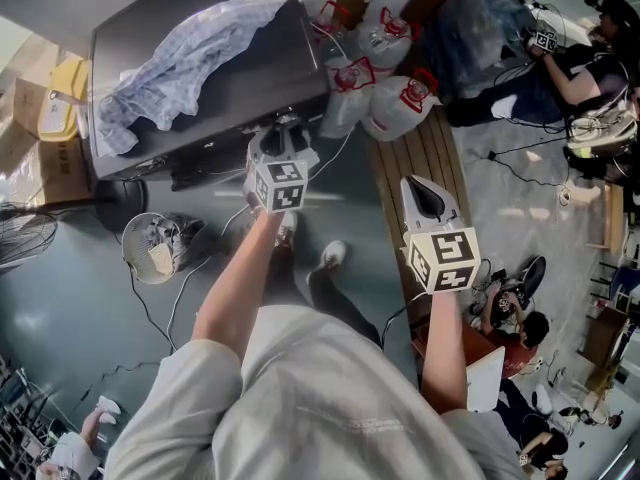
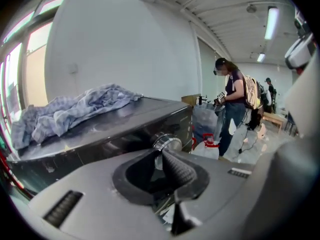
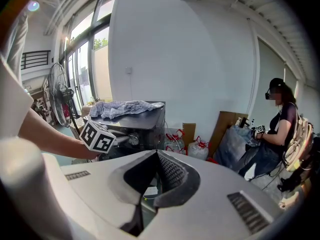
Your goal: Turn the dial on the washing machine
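The floor (image 1: 80,328) is smooth grey-blue, with cables trailing over it. The washing machine (image 1: 250,78) is a dark grey box standing on it, backed by a white wall (image 3: 190,59). Tall windows (image 3: 92,54) run along the wall on the machine's left side. A crumpled blue checked cloth (image 1: 190,48) lies across the machine's flat top. Clear bags with red handles (image 1: 385,78) crowd the floor to the right of the machine, just beside it. A slatted wooden bench (image 1: 425,163) runs along the floor in front of those bags. A pedestal fan (image 1: 20,233) and a white wire basket (image 1: 150,248) stand off the machine's front left corner. A seated person (image 3: 280,129) is well to the right of the machine, past the bags.

The dial (image 2: 166,143) is a round silver knob on the machine's front panel, towards the right end. Its axis runs level, straight out from the panel, so its flat face points away from the machine.

The left gripper (image 2: 159,154) is at the front of the machine. Its jaws are pressed together with nothing between them, and their tips are just short of the dial. The right gripper (image 3: 156,156) hangs well back from the machine's front, off to the right. Its jaws are likewise closed on nothing.
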A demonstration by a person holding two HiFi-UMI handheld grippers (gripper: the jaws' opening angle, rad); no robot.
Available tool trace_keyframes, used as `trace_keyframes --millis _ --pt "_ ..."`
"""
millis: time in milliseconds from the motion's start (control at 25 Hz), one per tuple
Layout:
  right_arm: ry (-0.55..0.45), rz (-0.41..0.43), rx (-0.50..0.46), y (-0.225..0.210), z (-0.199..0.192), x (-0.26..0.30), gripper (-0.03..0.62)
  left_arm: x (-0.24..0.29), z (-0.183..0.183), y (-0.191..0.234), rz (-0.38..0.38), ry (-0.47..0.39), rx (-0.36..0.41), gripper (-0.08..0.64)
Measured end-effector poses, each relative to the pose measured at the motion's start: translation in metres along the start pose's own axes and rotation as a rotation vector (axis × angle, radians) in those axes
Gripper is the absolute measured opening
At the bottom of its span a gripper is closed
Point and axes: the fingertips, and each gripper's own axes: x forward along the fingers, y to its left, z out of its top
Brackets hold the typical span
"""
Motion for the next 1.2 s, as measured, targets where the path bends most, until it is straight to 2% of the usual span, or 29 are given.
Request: trace_keyframes --millis 360,440,560,760,920,1120,1200 --pt "0.01 0.0 -0.003 0.001 -0.003 0.0 0.015 0.0 -0.005 0.006 0.002 -0.01 -0.345 0.052" --pt "0.013 -0.001 -0.004 0.002 -0.005 0.001 0.015 0.001 -0.008 0.008 0.007 -0.011 -0.396 0.048" --pt "0.016 0.0 -0.006 0.003 -0.006 0.001 0.015 0.001 -0.01 0.008 -0.001 -0.009 -0.427 0.048" --pt "0.018 -0.002 -0.006 0.002 -0.006 0.001 0.015 0.001 -0.01 0.007 -0.013 -0.01 -0.44 0.048" --pt "0.018 -0.003 -0.007 0.001 -0.005 0.0 0.015 0.001 -0.01 0.007 -0.015 -0.009 -0.417 0.048" --pt "-0.003 -0.017 -0.025 -0.004 0.002 -0.003 0.015 -0.004 -0.008 0.012 -0.006 -0.025 -0.253 0.049" --pt "-0.02 -0.022 -0.032 -0.008 0.008 -0.007 0.015 -0.014 -0.004 0.017 -0.015 -0.037 -0.217 0.048"
